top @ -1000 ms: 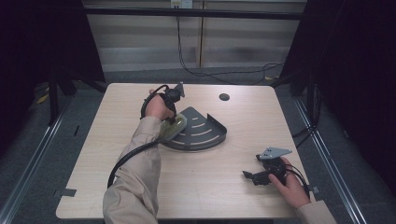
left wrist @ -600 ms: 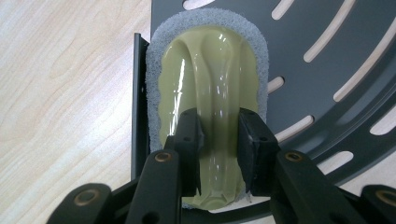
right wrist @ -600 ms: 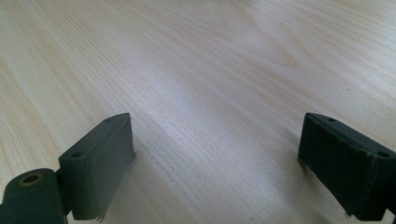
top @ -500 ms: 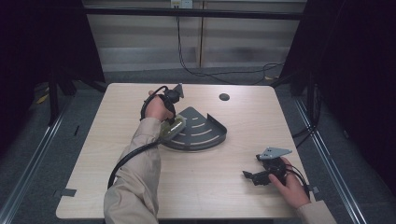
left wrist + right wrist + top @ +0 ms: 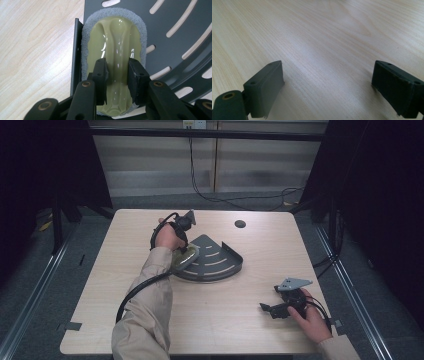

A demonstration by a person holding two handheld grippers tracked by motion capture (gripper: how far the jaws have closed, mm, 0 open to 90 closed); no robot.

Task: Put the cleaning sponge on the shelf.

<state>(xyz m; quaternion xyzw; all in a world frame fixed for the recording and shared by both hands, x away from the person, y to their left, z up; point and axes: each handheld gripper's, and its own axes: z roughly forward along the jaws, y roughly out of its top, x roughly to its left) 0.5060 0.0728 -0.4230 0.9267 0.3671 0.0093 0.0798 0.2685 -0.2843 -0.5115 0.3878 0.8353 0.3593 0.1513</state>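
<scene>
Pale wood-grain tabletop [image 5: 220, 320] stood in a dim room with dark curtains at the sides, grey floor, and a black cable along the back wall. A small dark round hole [image 5: 240, 224] sat near the far edge. Dark grey quarter-round metal rack [image 5: 220, 262] with curved slots and a raised rim lay mid-table. The left hand-held gripper [image 5: 117, 72] was clamped on the raised ridge of a glossy olive-green plastic scrubber with a grey fuzzy pad [image 5: 113, 50], which rested on the rack's left corner by the straight rim. The scrubber's near end was hidden behind the jaws. The right hand-held gripper [image 5: 327, 87] stood wide open and empty, low over bare wood near the front right, well apart from the rack. Both sleeves were cut off at the bottom edge.
</scene>
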